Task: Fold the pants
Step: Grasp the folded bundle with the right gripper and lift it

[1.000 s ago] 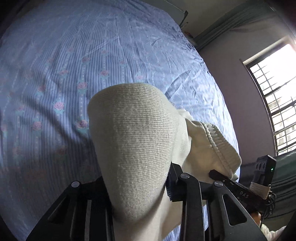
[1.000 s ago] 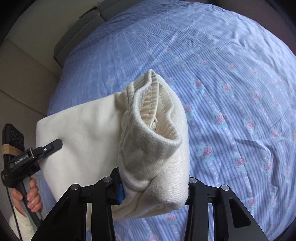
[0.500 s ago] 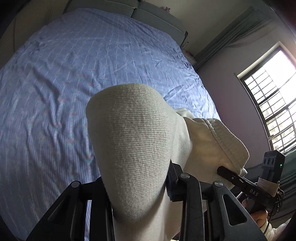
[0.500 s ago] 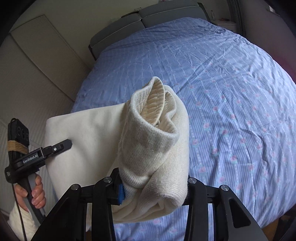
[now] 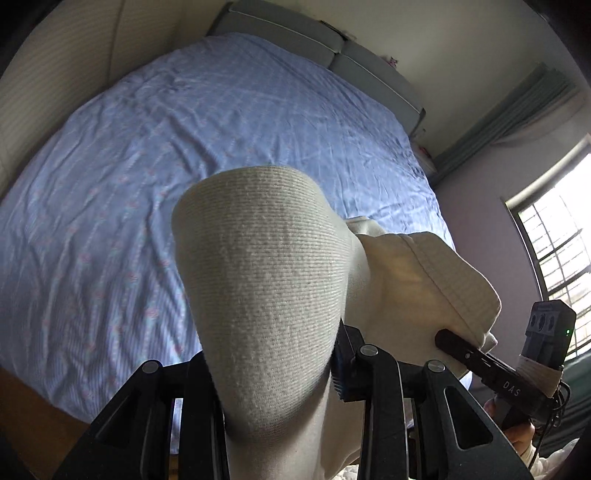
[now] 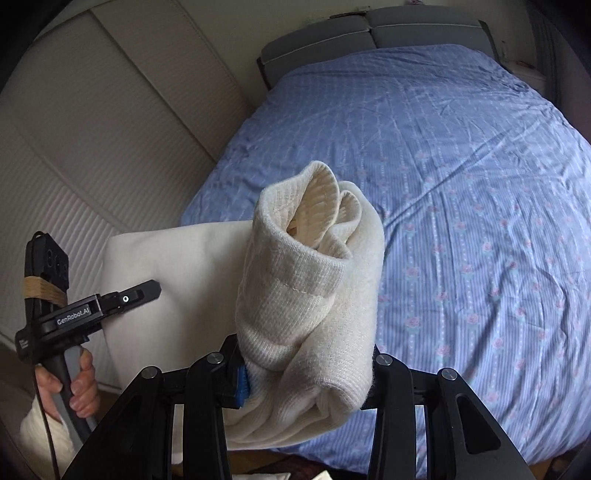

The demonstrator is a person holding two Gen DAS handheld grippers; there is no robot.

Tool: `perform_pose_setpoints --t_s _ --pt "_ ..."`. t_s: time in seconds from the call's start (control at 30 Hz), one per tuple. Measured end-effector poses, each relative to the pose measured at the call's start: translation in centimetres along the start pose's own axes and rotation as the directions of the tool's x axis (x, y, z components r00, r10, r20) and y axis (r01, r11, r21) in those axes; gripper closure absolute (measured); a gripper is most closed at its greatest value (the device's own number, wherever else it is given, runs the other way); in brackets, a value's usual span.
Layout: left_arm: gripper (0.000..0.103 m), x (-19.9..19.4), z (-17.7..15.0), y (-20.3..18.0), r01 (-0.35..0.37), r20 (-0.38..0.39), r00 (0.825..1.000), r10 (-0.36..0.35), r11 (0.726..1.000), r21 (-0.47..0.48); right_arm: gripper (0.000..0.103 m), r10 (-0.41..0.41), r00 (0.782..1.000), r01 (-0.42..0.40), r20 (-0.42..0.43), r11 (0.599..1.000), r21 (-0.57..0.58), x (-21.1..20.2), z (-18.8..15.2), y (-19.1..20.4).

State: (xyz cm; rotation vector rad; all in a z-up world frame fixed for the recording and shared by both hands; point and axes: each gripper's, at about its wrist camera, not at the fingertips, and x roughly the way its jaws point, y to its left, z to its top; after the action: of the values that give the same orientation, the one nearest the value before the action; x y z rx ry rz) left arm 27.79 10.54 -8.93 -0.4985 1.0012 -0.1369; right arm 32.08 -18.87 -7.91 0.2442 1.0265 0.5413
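The cream knit pants [image 5: 266,295] hang in the air above the near edge of the bed [image 5: 147,177], held off its blue flowered sheet and touching it nowhere that shows. The left gripper [image 5: 273,373] is clenched on one bunched end of the cloth, which bulges up between its two black fingers and hides most of the view ahead. The right gripper [image 6: 306,373] is likewise clamped on a gathered roll of ribbed fabric, with a cuff or waistband opening gaping at the top of the roll; which of the two it is cannot be told. Between the grips the cloth stretches as a flat, fairly taut panel, seen from the right wrist running toward the left tool, so the two hands seem to be kept apart on purpose, to spread the garment and let it hang straight before it goes down. The bed lies bare and wide beyond the pants, toward the grey headboard [image 6: 369,29], which makes it the likely place to lay them. Judged from this, the folding proper has hardly begun: the pants are lifted and spread, not yet laid flat or doubled over.
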Motion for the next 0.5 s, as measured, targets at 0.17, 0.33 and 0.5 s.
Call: perform_pose_setpoints --t_s 0.17,0.33,0.5 --pt "0.071 -3.0 -0.4 2.4 -0.010 0.047 0.999 0.012 0.999 -0.051 0.063 0.040 0.999 -0.039 0.004 0.997 -0.073 0.3 0.5 3.1" --pt "0.071 -4.6 1.4 5.8 -0.006 0.097 0.995 0.012 0.998 -0.061 0.063 0.057 0.998 -0.053 0.027 0.989 -0.135 1.5 1.7 7.2" --pt "0.071 -5.4 4.6 10.6 0.002 0.079 0.997 0.001 0.999 -0.033 0.063 0.045 0.998 -0.039 0.049 0.992 -0.124 4.6 2.7 11.3"
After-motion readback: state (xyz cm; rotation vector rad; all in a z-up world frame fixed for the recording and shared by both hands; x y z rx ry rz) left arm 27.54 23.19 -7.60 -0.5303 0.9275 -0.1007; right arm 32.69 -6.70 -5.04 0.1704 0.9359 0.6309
